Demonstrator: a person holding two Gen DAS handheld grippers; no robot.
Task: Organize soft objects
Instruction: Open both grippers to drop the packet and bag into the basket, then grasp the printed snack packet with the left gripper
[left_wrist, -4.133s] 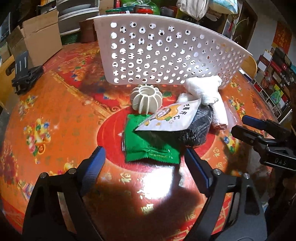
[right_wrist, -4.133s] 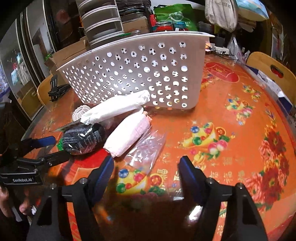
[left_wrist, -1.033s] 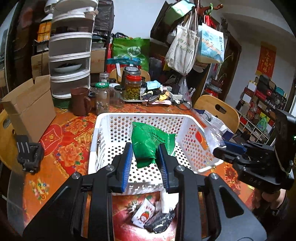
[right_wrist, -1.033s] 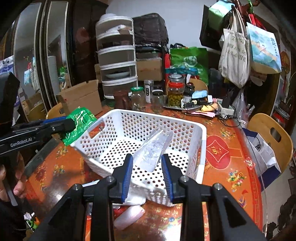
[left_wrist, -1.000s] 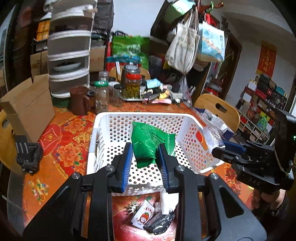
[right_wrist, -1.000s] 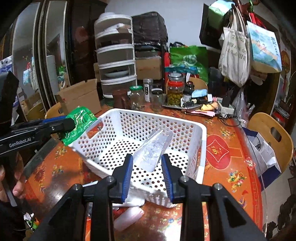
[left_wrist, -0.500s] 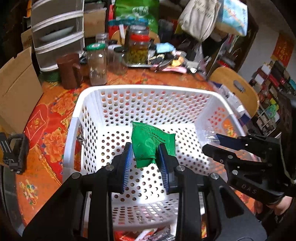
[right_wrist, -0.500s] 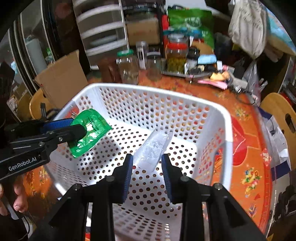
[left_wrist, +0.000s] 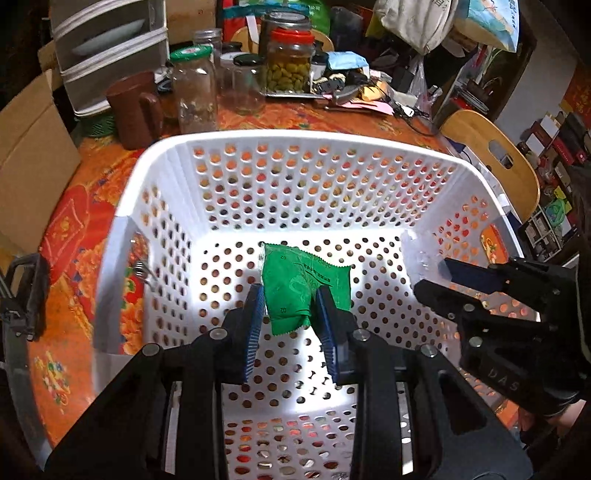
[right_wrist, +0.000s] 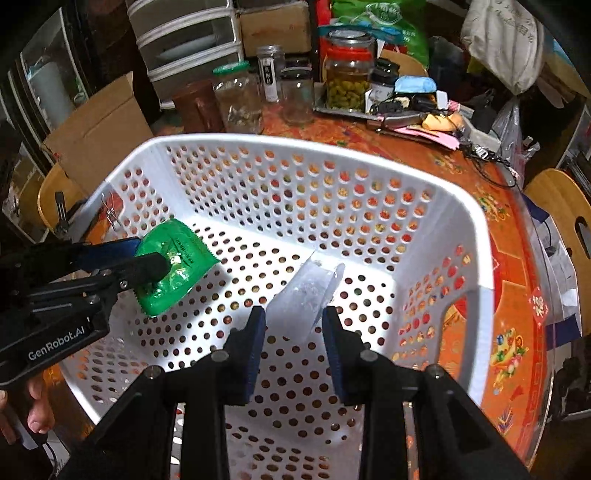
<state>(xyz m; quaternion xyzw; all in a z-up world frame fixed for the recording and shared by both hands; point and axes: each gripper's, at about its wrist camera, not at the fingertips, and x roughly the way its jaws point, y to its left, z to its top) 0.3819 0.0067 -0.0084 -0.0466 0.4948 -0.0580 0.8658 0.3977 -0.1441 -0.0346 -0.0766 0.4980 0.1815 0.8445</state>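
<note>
— Left claw (left_wrist: 288, 306) pinches the green packet (left_wrist: 303, 284); since a second ago it has dropped from above the rim to low inside the white basket (left_wrist: 122, 236).

— And the right claw (right_wrist: 291, 321)?

— Down too, clamped on the clear bag (right_wrist: 303, 299), centre frame. Both look ready to release, I judge.

— The packet's look?

— Crinkled, glossy, serrated edges, hanging at frame centre over the perforated floor.

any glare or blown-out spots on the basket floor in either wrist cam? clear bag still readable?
Left wrist view: bright patch on the floor of the white perforated plastic basket, just past the left claw; the green foil packet stays well exposed. Right wrist view: milder glare left of the right claw; the clear plastic bag reads faintly against the white floor. Both views show fisheye bending and dark corners.
</note>
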